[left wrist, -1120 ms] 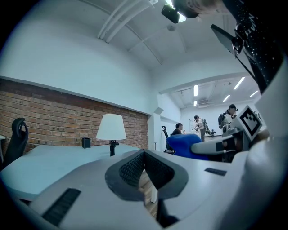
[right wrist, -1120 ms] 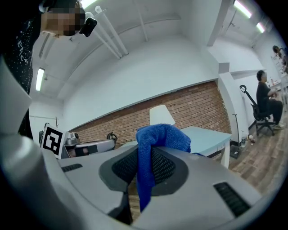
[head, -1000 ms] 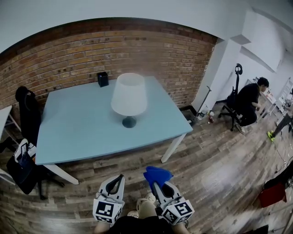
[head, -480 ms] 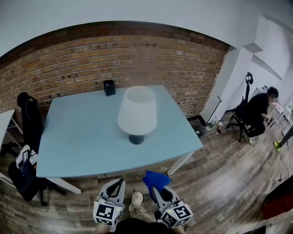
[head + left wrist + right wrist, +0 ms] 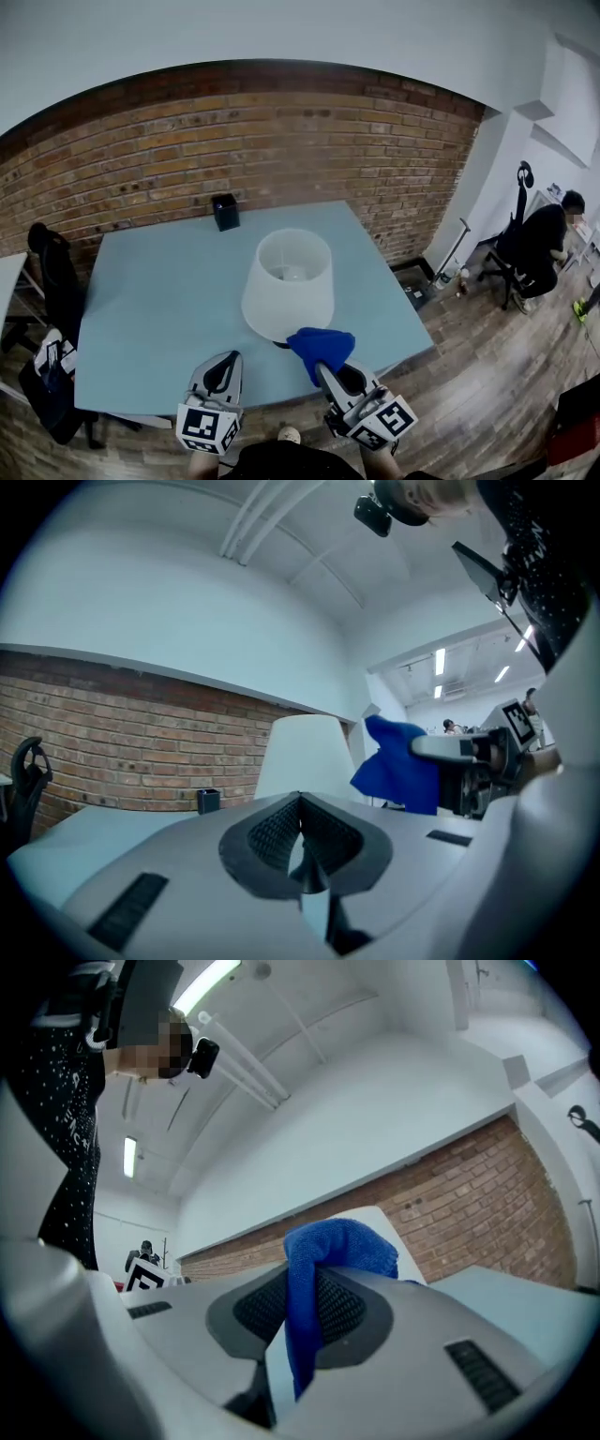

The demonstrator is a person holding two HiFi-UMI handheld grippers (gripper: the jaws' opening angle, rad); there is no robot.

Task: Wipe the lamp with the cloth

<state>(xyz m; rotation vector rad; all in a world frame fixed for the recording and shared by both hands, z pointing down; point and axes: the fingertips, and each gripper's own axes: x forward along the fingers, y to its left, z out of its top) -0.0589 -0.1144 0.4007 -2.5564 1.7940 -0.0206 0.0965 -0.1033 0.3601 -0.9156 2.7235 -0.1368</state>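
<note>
The lamp (image 5: 288,286) stands near the middle of the light blue surface (image 5: 141,291). Its white shade is open at the top, with a pale fitting showing inside. At 11 o'clock from the lamp, close to the brick wall (image 5: 187,141), sits a small black box-shaped container (image 5: 224,212); its contents cannot be made out. The right gripper (image 5: 325,364) has its fingers (image 5: 349,1305) clamped on the blue cloth (image 5: 321,345), which bunches above the tips and hangs down between them in the right gripper view. From the head view the cloth overlaps the shade's lower rim at 5 o'clock; whether it touches the shade cannot be told. The left gripper (image 5: 225,364) has its fingers (image 5: 267,832) closed together with nothing between them, and sits at 7 o'clock of the lamp, apart from it. One second ago both grippers hung over the wooden floor, well short of the surface, and the shade was seen from the side with its dark base in full view. Now both grippers lie over the near edge of the surface, the view looks down into the shade, and the base is almost wholly hidden behind the shade and the cloth. At 3 o'clock a seated person (image 5: 542,239) in dark clothes is small and partly cut off. At 9 o'clock a black chair (image 5: 52,267) is only partly in view.
</note>
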